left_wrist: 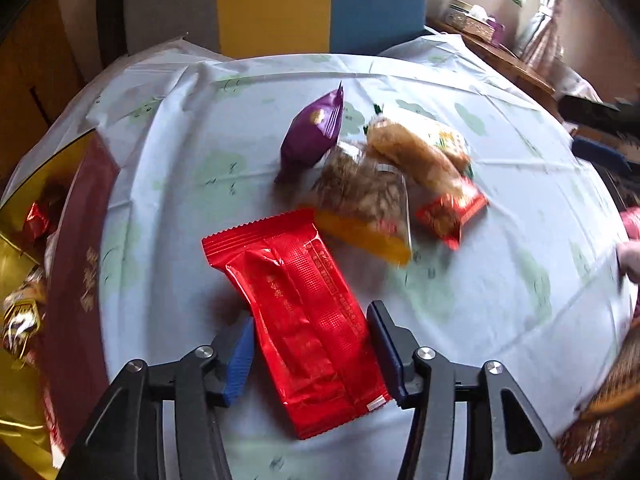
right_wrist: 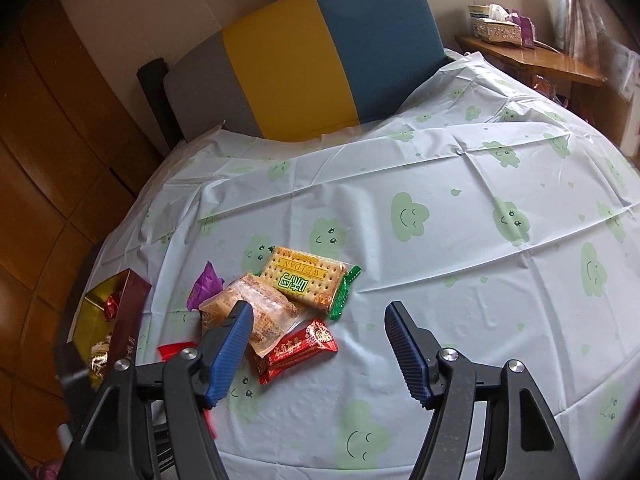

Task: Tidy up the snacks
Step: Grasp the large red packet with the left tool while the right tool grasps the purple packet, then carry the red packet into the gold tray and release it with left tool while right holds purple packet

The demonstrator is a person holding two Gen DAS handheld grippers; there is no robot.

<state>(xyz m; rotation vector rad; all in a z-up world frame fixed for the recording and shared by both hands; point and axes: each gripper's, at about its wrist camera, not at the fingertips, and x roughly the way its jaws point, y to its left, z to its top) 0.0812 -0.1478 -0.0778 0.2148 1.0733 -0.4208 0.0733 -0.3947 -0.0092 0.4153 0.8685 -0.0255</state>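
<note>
My left gripper [left_wrist: 310, 346] is shut on a long red snack packet [left_wrist: 300, 320], its blue pads pressed on both sides of it, just above the tablecloth. Beyond it lies a pile of snacks: a purple packet [left_wrist: 314, 132], a clear bag with an orange strip [left_wrist: 368, 204], a biscuit pack [left_wrist: 416, 152] and a small red packet [left_wrist: 452, 212]. My right gripper [right_wrist: 318, 336] is open and empty above the cloth, right of the same pile: the green biscuit pack [right_wrist: 304, 280], a clear pastry pack [right_wrist: 256, 308], and the small red packet [right_wrist: 298, 350].
A maroon and gold box [left_wrist: 72, 264] holding wrapped sweets stands at the table's left edge; it also shows in the right wrist view [right_wrist: 120, 312]. A grey, yellow and blue chair back [right_wrist: 304, 60] stands behind the table. A woven basket [left_wrist: 608, 396] sits at the right edge.
</note>
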